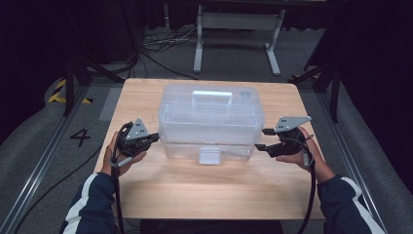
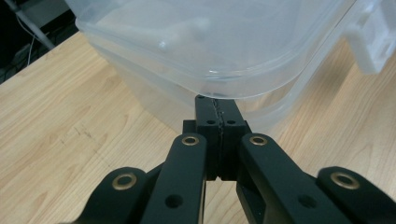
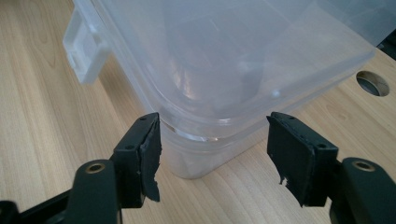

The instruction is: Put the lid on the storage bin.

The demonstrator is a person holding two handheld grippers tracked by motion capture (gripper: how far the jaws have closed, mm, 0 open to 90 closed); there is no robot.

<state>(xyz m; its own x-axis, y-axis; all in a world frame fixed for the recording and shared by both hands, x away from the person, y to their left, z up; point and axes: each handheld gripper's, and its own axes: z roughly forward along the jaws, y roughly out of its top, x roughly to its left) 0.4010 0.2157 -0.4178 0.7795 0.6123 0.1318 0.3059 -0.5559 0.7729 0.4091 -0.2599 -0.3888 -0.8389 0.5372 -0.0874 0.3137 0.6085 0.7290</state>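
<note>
A clear plastic box (image 1: 209, 114) with a lid, a top handle (image 1: 212, 95) and a white front latch (image 1: 209, 156) stands in the middle of the wooden table (image 1: 204, 190). My left gripper (image 1: 157, 137) sits at its near-left corner. In the left gripper view the left gripper (image 2: 217, 105) is shut with nothing between the jaws, its tips just under the lid rim of the box (image 2: 210, 42). My right gripper (image 1: 260, 139) is at the near-right corner. The right gripper (image 3: 214, 120) stands open, and the corner of the box (image 3: 224, 56) lies between and just beyond the pads, untouched.
Bare tabletop stretches in front of the box towards the person. A round hole (image 3: 372, 83) is in the table near the box's far corner. Beyond the table stand a metal frame (image 1: 199, 39) and loose cables (image 1: 160, 44) on the floor.
</note>
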